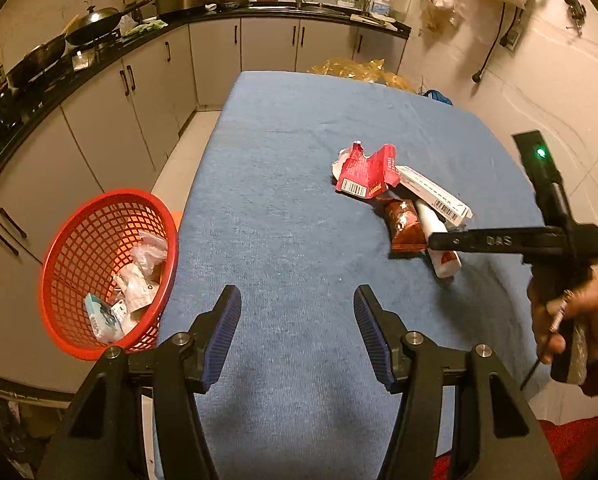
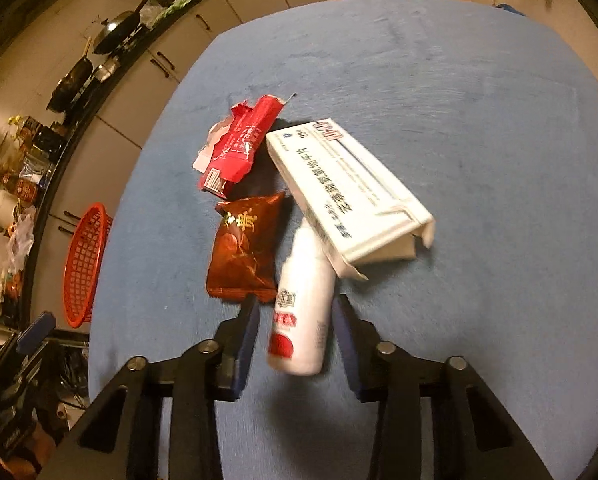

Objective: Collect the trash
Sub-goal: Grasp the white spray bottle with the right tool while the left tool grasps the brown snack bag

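A pile of trash lies on the blue table: a torn red carton (image 1: 366, 171) (image 2: 239, 148), a white flat box (image 1: 435, 194) (image 2: 351, 196), a dark red snack packet (image 1: 406, 224) (image 2: 245, 252) and a white bottle (image 1: 439, 248) (image 2: 303, 312). My right gripper (image 2: 297, 312) (image 1: 433, 240) is open with the white bottle lying between its fingers, gaps on both sides. My left gripper (image 1: 297, 300) is open and empty over the bare cloth. A red mesh basket (image 1: 79, 240) (image 2: 85, 268) with several wrappers inside hangs at the table's left edge.
The blue cloth table (image 1: 299, 152) has its left edge next to the basket. A kitchen counter with woks and pots (image 1: 91, 28) runs along the left and back. Yellow plastic bags (image 1: 359, 70) lie beyond the table's far edge.
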`<state>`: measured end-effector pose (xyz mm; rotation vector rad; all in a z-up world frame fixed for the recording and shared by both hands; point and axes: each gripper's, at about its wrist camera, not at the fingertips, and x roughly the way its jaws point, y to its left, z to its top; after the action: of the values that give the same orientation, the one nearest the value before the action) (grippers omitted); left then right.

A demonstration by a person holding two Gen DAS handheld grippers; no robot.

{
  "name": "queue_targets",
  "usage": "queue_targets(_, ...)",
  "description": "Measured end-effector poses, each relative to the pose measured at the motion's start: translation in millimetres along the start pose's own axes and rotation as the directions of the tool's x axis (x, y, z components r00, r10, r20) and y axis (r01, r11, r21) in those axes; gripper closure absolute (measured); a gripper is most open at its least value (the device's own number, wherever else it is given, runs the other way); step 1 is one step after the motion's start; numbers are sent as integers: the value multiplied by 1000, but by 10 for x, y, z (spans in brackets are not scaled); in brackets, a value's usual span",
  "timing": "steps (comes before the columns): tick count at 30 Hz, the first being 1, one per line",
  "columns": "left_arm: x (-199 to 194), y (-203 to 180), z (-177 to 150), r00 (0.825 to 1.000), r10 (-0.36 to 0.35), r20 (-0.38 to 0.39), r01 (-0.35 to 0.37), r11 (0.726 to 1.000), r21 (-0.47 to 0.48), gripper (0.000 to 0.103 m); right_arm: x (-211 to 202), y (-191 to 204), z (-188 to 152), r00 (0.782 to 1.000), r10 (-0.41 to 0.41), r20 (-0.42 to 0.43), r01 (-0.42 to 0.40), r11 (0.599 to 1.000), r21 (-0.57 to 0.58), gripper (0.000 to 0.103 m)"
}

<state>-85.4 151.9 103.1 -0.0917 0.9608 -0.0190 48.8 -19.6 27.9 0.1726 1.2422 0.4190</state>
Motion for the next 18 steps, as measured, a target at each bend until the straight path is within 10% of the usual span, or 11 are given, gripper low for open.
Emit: queue_targets(18,654,-644,438,990,-104,-98,107,994,26,39,-255,-232,-368,998,-13,-54,8,996,-88,70)
